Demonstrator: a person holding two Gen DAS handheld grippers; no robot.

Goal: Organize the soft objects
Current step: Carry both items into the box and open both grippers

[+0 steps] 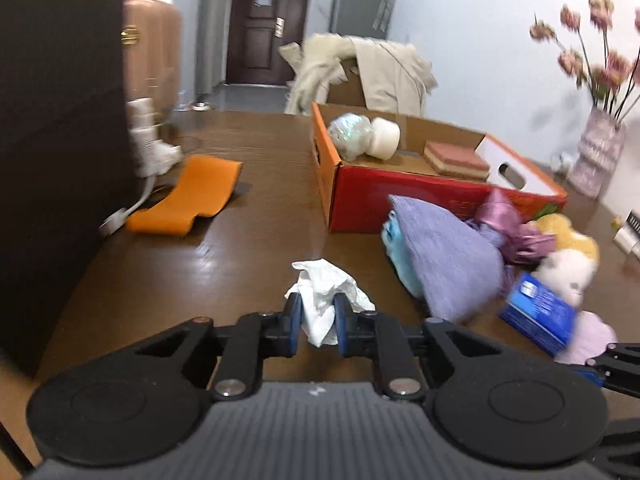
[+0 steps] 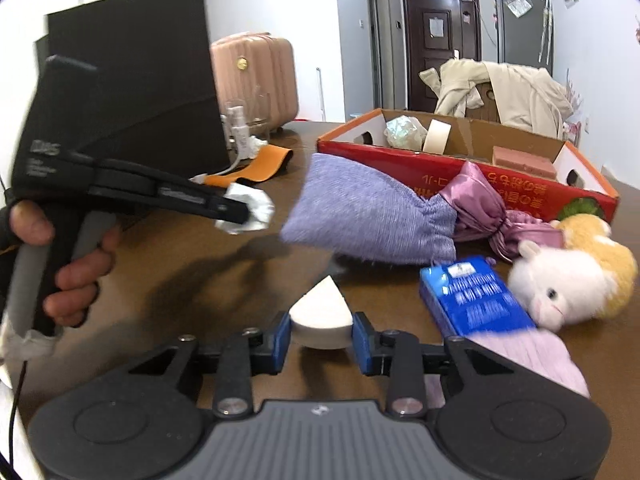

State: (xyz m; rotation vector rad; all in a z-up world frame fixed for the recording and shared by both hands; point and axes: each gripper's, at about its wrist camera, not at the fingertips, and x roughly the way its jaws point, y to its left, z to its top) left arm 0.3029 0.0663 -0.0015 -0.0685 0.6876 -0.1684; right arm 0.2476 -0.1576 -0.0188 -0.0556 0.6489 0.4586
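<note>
My left gripper [image 1: 316, 320] is shut on a crumpled white tissue [image 1: 324, 292] above the brown table [image 1: 248, 248]; it also shows in the right wrist view [image 2: 244, 210] at the left. My right gripper [image 2: 322, 338] is shut on a white wedge sponge [image 2: 320, 316], held above the table. A red cardboard box [image 1: 400, 204] stands ahead, holding a wrapped ball [image 1: 350, 134], a tape roll [image 1: 384, 138] and a pink sponge [image 1: 456, 158]. In front of it lie a purple pouch [image 2: 368, 212], a plush toy [image 2: 568, 276] and a blue tissue pack [image 2: 476, 296].
An orange strap [image 1: 192, 196] and a white bottle [image 1: 148, 140] lie at the left by a black box [image 1: 60, 120]. A flower vase [image 1: 596, 152] stands at the far right. A pale purple cloth [image 2: 540, 356] lies near the right gripper. A jacket-draped chair [image 2: 504, 92] stands behind the table.
</note>
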